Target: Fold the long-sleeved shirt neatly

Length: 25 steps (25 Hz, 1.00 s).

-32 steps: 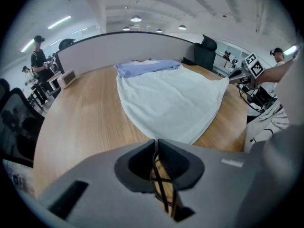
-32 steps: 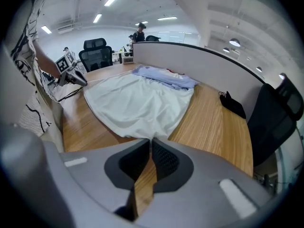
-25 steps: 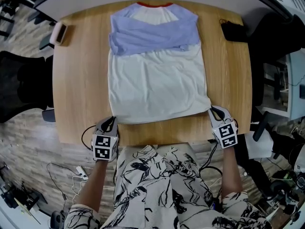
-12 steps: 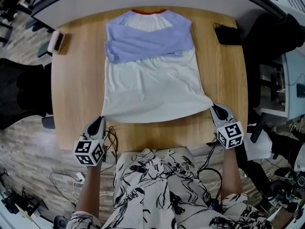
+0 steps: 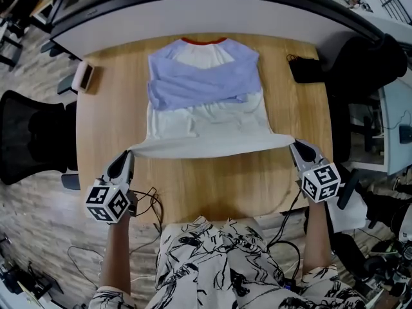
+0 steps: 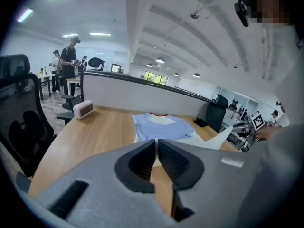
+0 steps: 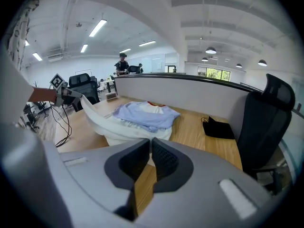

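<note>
Pinching the hem corners of the shirt (image 5: 203,76), left claw (image 5: 127,158) and right claw (image 5: 295,145) hold it taut above the desk (image 5: 212,182) — presumably for a square fold toward frame top.

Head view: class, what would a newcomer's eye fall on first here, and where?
The white shirt with folded blue sleeves lies on the table, its near hem stretched in the air between the left gripper and right gripper, both shut on its corners. A black pouch sits at the far right corner.

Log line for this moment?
shirt: sleeves folded across chest, bottom hem held up off table | left gripper: shut on left hem corner | right gripper: shut on right hem corner
</note>
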### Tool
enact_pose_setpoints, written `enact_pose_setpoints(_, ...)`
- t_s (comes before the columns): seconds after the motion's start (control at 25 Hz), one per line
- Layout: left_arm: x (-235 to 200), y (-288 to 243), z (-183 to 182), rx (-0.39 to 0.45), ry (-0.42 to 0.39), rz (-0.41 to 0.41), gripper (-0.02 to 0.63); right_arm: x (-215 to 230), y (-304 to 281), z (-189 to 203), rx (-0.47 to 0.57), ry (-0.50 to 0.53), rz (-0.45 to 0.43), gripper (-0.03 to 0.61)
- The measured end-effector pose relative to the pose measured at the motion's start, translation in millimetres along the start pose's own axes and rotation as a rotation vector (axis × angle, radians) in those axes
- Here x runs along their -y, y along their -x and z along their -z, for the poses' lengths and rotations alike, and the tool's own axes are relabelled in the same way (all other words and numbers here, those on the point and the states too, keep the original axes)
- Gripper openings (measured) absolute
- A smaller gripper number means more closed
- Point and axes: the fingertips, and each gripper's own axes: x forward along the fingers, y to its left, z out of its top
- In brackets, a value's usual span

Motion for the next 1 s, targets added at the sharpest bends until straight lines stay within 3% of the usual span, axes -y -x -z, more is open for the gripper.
enact_pose_setpoints(0.36, -14, -52, -70, 0.059, -0.047, 0.015, 0.025, 52, -39, -75, 0.077, -0.042, 0.010, 0.026)
enact_pose_setpoints(0.68, -42, -122, -134, 0.086, -0.047, 0.017, 0.025, 104, -103, -132, 0.080, -0.053, 0.008, 0.026)
enact_pose_setpoints(1.0, -73, -203, -158, 0.042, -0.063, 0.014, 0.025, 146, -176, -161, 0.065, -0.079, 0.012, 0.026)
